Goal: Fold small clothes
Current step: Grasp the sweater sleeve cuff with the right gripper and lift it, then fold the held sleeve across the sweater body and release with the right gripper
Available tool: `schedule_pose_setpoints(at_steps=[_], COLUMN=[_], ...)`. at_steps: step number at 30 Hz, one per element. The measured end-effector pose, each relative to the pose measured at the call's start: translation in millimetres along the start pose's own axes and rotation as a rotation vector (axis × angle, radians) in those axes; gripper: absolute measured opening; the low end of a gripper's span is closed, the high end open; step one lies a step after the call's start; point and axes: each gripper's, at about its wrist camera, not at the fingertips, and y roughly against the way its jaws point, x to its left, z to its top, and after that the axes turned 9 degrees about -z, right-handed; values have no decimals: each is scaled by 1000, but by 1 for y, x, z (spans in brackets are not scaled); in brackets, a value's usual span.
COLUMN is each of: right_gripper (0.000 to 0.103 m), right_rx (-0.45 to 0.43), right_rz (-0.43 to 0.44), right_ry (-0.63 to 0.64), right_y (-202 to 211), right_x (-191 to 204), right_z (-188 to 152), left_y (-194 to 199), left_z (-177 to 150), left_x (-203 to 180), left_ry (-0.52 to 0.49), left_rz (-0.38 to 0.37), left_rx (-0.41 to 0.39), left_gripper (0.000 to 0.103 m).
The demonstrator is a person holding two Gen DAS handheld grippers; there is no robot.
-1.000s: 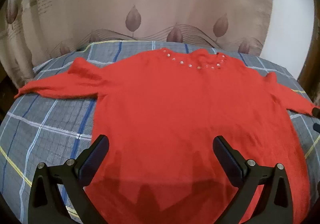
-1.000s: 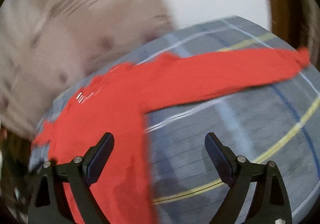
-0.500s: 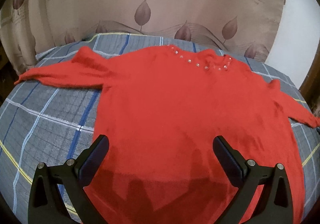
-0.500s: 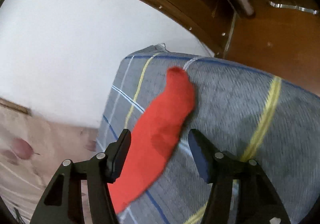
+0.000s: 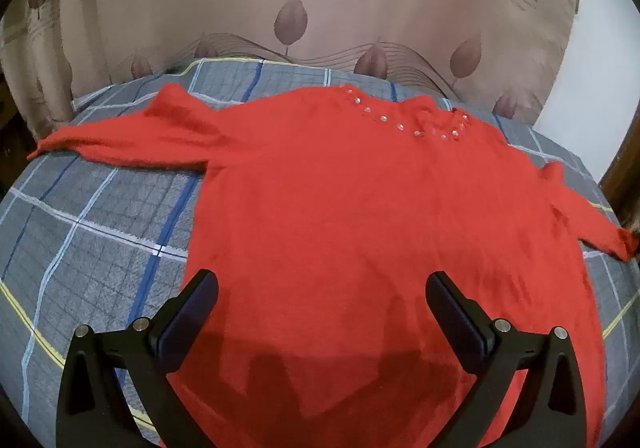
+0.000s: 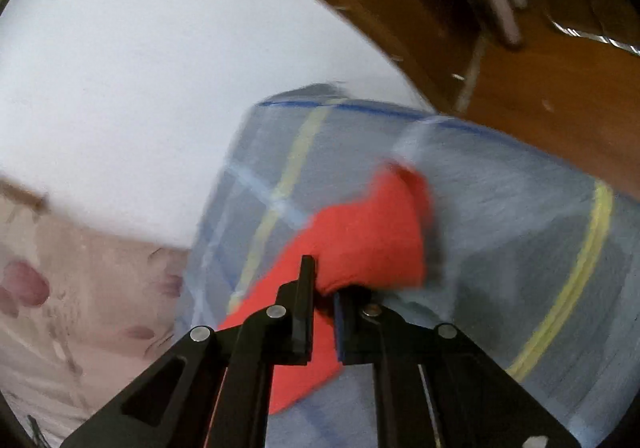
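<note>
A red fuzzy sweater (image 5: pixel 352 216) with beads along its neckline lies flat on the plaid bed cover (image 5: pixel 92 232), both sleeves spread out. My left gripper (image 5: pixel 322 298) hovers over the sweater's lower body, jaws wide open, nothing between them. In the right wrist view, my right gripper (image 6: pixel 322 288) is closing its jaws on the right sleeve (image 6: pixel 368 232) near the cuff, and the red fabric bunches between the pads. The sleeve end lifts a little off the cover. That same sleeve (image 5: pixel 592 224) reaches the right edge of the left wrist view.
A beige curtain with leaf prints (image 5: pixel 320 8) hangs behind the bed. A white wall (image 6: pixel 140 88) and brown wooden furniture (image 6: pixel 540 96) stand by the bed's far corner. Plaid cover lies bare to the sweater's left.
My right gripper swept along the right sleeve to its cuff end and closed from wide open onto the fabric. The left gripper stayed open and barely shifted.
</note>
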Motion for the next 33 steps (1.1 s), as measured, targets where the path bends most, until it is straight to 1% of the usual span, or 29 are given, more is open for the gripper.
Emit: schedule_pose_setpoints(at_steps=[3,5,6,7,8,9,10,11,13,15,16,17,19,20,22,26,28,30,31,32,33], right_gripper=[10,10,10,10,10,10,10,10,10,10,10,10,10,10,10,10,11,12,14,23,34], right_rx=[30,80,102,137,165,199,219,254,318,372,386,412,457,466,481,496,495,471,462,463,465], right_rz=[96,165,187,219,240,262,272,283,292,284,278,274,276,275,267,237,217,185,169,164,167], right_ry=[100,175,206,248,279,323,346,378,412,455,472,487,495,503,539,630,676,747,777,814,836], right_y=[-2,-11,-16,-23,-30,-40,-46,-59,-82,-108,-119,-130,-147,-151,-159,-171,-172,-171,-171,-171,-169], right_x=[72,128,148,175,194,220,233,252,276,297,305,311,317,319,326,344,350,356,358,363,362], right_z=[-38,-74,-90,-113,-132,-160,-177,-202,-243,-287,-301,-320,-347,-355,-375,-404,-414,-425,-431,-439,-441], left_y=[3,7,10,12,14,18,23,26,30,28,26,24,19,18,18,14,13,13,13,13,13], left_z=[1,3,5,8,11,16,21,24,30,32,31,29,28,29,30,31,31,31,30,30,30], left_x=[6,11,16,21,25,33,41,47,61,73,79,84,94,99,107,114,116,119,120,120,120], left_ry=[26,45,57,67,71,71,69,63,34,12,13,23,67,91,134,177,195,205,210,214,216], left_rz=[-14,-17,-23,-28,-27,-17,-2,9,37,56,60,59,33,14,7,-26,-38,-43,-45,-47,-47], left_rx=[-6,-15,-18,-20,-21,-30,-49,-72,-107,-114,-117,-118,-92,-81,-86,-71,-63,-64,-66,-66,-66], left_gripper=[103,103,103,103,103,103,103,103,103,103,103,103,103,103,103,103,103,103,103,103,103])
